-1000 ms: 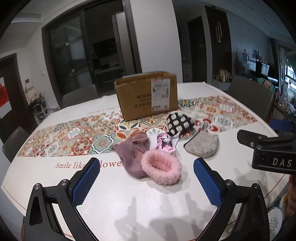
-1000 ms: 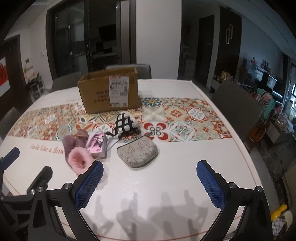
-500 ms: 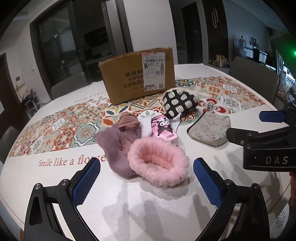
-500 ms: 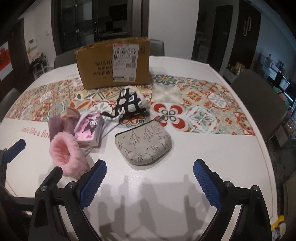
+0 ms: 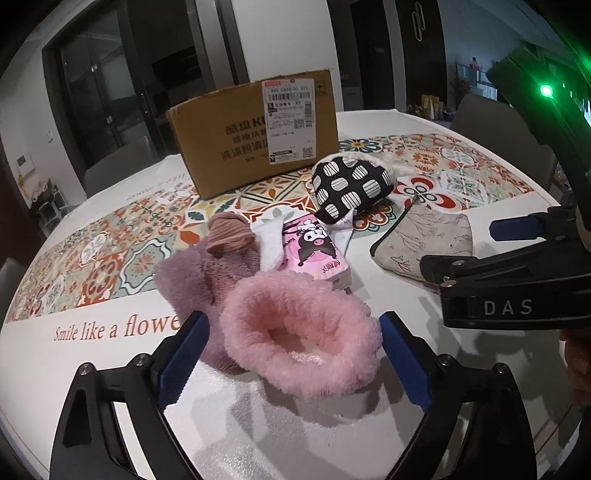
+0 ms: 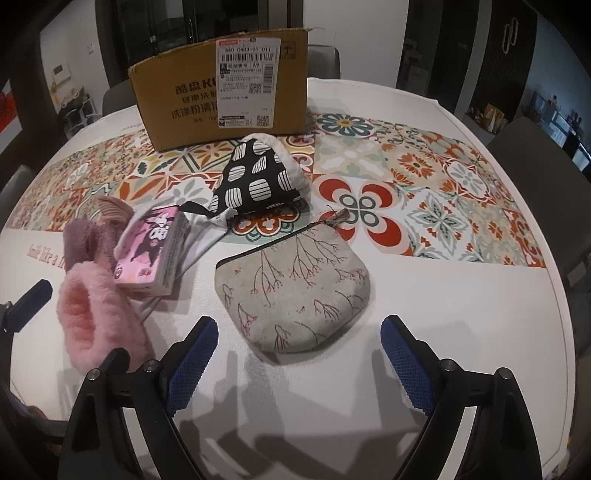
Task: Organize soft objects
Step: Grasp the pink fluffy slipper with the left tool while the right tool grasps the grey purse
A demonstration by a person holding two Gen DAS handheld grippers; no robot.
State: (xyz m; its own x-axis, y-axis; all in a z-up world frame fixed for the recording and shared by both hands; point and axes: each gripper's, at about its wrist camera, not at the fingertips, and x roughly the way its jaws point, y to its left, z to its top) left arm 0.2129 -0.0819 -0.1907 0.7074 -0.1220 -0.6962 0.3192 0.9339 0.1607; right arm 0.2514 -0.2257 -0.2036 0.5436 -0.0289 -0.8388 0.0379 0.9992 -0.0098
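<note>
A white round table (image 6: 461, 332) carried a patterned tile-print runner (image 6: 424, 173) across its middle. Chairs (image 6: 546, 155) stood around the table. Dark glass doors (image 5: 110, 92) and a white pillar (image 5: 280, 33) filled the wall behind.

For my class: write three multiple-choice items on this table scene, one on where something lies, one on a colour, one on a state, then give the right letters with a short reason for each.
1. Where does the cardboard box stand?
A. behind the soft items, on the patterned runner
B. on a chair
C. at the table's near edge

2. What colour is the fluffy band between the left gripper fingers?
A. green
B. pink
C. yellow

3. How does the right gripper stand at the grey zip pouch?
A. shut on it
B. lifting it
C. open, not touching

Answers:
1 A: the box sits on the runner beyond the spotted pouch.
2 B: its fur is plainly pink.
3 C: both blue fingers stand clear of the pouch, though the jaws have just been closing.
</note>
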